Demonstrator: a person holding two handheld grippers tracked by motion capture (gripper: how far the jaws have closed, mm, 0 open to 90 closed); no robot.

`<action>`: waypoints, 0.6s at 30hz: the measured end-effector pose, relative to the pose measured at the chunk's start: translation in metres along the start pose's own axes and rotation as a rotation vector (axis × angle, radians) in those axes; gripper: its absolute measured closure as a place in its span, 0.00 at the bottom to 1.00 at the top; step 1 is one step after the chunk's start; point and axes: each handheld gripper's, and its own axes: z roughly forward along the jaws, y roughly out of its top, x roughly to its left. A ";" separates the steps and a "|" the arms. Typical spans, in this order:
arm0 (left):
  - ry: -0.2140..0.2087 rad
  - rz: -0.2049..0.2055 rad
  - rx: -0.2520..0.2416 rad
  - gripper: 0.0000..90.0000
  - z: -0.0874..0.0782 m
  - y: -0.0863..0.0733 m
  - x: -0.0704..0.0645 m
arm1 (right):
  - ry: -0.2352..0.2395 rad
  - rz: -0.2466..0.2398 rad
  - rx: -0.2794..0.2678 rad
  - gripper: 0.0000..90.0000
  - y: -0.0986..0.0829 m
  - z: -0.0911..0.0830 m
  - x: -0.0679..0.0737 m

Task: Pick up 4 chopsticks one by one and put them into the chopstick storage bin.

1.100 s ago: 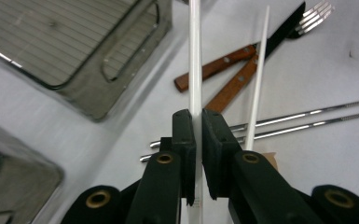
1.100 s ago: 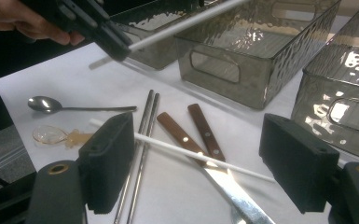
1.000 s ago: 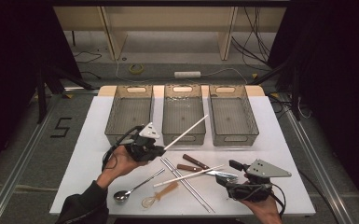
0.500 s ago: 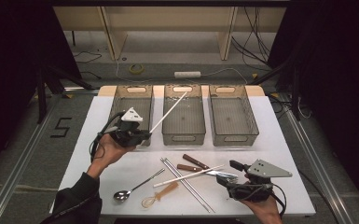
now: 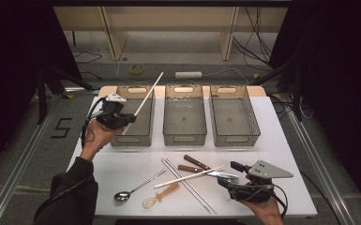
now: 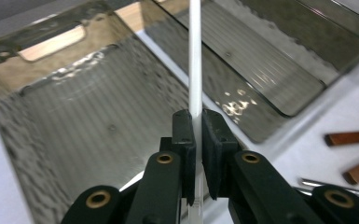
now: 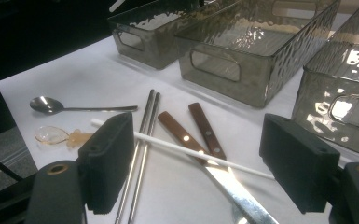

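Note:
My left gripper (image 5: 129, 117) is shut on a white chopstick (image 5: 148, 92) that slants up and to the right above the left grey bin (image 5: 142, 132). In the left gripper view the chopstick (image 6: 195, 56) runs up from between the closed jaws (image 6: 198, 123), with the bin's ribbed floor (image 6: 84, 135) below. My right gripper (image 5: 229, 176) rests near the front right of the table, open and holding nothing. Between its pads (image 7: 106, 156) I see a second white chopstick (image 7: 182, 149) lying across two brown-handled knives (image 7: 204, 128).
The middle bin (image 5: 184, 136) and right bin (image 5: 236, 137) stand in a row with the left one. On the white table (image 5: 122, 164) lie a pair of metal chopsticks (image 5: 187, 185), a metal spoon (image 5: 136, 187) and an amber plastic spoon (image 5: 159, 194).
My left gripper has carried the white chopstick up and to the left, from above the table's middle to over the left bin. The right gripper has stayed put.

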 end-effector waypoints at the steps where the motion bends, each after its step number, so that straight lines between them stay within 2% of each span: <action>1: 0.011 -0.004 0.004 0.93 0.000 0.002 0.003 | 0.000 0.000 0.000 0.30 0.000 0.000 0.000; 5: 0.053 -0.017 0.012 0.93 0.003 0.005 0.014 | 0.001 0.000 -0.001 0.30 0.000 0.000 0.000; 18: 0.117 -0.083 0.065 0.93 0.022 -0.005 0.042 | 0.003 0.005 0.002 0.30 0.000 0.000 0.000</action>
